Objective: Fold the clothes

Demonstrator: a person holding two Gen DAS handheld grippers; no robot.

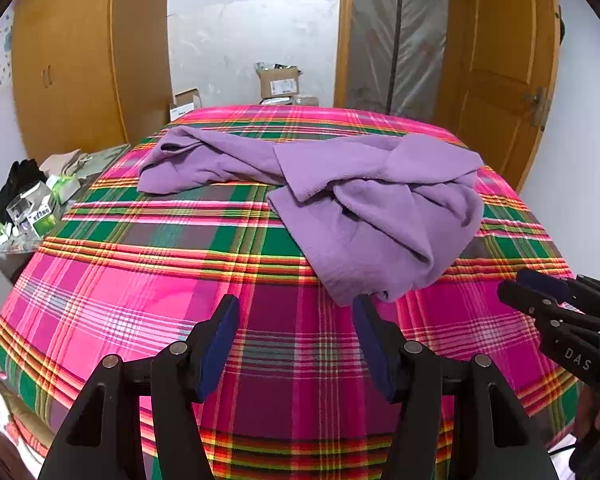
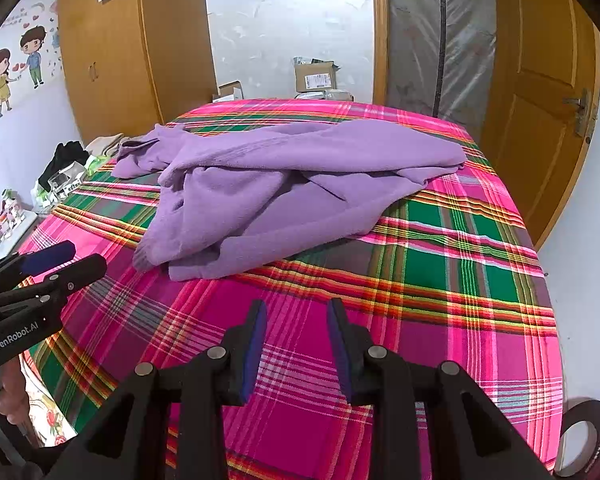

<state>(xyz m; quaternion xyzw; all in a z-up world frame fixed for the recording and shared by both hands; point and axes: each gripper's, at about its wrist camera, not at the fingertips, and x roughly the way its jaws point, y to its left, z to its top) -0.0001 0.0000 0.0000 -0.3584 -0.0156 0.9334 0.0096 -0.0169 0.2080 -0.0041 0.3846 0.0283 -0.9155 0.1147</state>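
Ahead, the purple garment (image 1: 340, 196) lay crumpled on the bed (image 1: 140, 280), just beyond the left gripper (image 1: 296, 304) and well beyond the right gripper (image 2: 297, 308); both sets of fingers were spread, holding nothing.

Cloth, wood and matt plastic

A soft, fuzzy fleece-like cloth is seen in the purple garment (image 1: 340, 184), laid on a woven plaid bedcover (image 1: 140, 280) of flat, matt weave. Matt black plastic with round metal pins and blue pads is shown by the left gripper (image 1: 296, 344) and right gripper (image 2: 296, 344). Smooth, faintly glossy wood is seen in the far wardrobe (image 1: 72, 52) and right door (image 2: 540, 100).
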